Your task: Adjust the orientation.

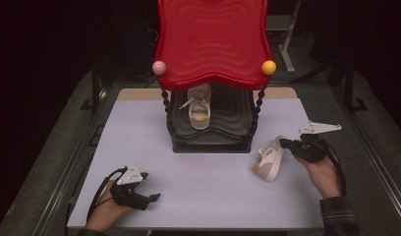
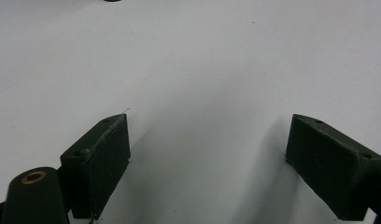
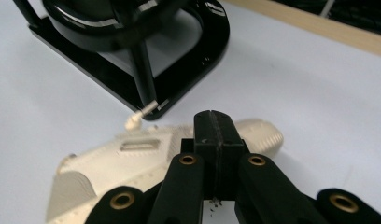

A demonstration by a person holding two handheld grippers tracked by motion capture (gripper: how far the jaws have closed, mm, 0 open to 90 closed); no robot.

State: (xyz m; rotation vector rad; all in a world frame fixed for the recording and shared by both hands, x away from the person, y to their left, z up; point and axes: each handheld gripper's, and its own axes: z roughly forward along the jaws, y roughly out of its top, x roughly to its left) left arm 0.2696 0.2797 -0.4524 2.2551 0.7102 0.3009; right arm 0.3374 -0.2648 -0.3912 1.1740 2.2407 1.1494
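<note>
Near the counter's right edge, the right claw pinches the shoe, long axis toward the rack; the left claw stands wide, well apart.

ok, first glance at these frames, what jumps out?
The red wavy-edged top tray of a two-tier stand at the back of the table, with a pink ball and a yellow ball at its front corners. A cream sneaker sits on the black lower shelf; its mate lies tilted at right, at the tips of the shut right gripper. The left gripper rests open near the front edge.
</note>
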